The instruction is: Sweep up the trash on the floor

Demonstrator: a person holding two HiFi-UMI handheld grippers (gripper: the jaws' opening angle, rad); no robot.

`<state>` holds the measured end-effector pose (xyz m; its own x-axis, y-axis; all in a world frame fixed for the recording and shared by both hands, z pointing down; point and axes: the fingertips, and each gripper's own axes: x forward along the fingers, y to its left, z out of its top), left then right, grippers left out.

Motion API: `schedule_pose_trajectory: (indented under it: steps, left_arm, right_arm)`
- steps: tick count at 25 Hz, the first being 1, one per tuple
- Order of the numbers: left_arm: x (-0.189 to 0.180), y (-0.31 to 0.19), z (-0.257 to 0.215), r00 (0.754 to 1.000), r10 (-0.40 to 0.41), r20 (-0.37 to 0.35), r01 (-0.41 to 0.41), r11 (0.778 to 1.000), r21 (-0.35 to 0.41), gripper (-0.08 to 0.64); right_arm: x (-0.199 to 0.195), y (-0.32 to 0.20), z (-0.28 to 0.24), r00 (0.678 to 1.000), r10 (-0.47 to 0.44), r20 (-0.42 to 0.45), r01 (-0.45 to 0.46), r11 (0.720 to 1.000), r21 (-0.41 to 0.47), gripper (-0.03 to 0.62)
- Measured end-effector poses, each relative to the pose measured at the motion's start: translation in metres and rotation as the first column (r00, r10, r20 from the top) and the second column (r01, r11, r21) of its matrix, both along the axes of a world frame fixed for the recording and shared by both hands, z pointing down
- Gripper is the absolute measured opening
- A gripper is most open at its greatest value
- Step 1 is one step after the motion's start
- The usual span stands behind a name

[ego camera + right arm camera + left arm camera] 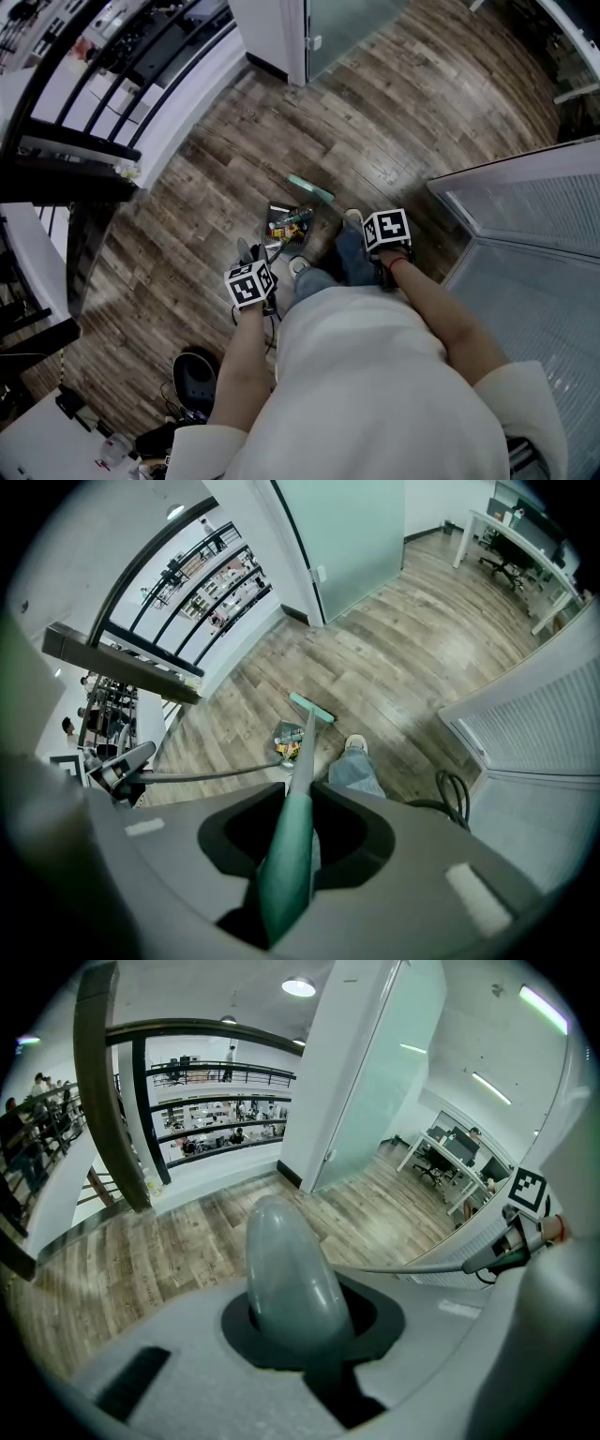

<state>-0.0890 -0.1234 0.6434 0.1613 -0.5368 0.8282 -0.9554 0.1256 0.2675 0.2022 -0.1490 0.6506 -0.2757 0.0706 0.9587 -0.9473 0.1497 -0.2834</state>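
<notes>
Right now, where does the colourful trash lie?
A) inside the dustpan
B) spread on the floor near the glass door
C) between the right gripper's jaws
A: the trash sits piled inside the dustpan, and the broom head rests just beyond it.

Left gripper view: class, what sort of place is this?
Probably an open-plan office on an upper floor: white desks with black office chairs, a frosted glass partition, and dark metal balcony railings across an atrium.
</notes>
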Motion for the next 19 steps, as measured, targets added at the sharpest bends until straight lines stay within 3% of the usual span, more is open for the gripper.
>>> schedule_pose_trajectory:
  steps: [19]
  left_arm:
    - [0.0006,-0.0033,-0.0008,1.0,0.008,-0.007,-0.008,1.0,-0.003,0.048]
  right_arm:
    - [-0.0009,-0.0062,0.0008,1.0,0.009,0.0,-0.009,1.0,-0.006,0.098]
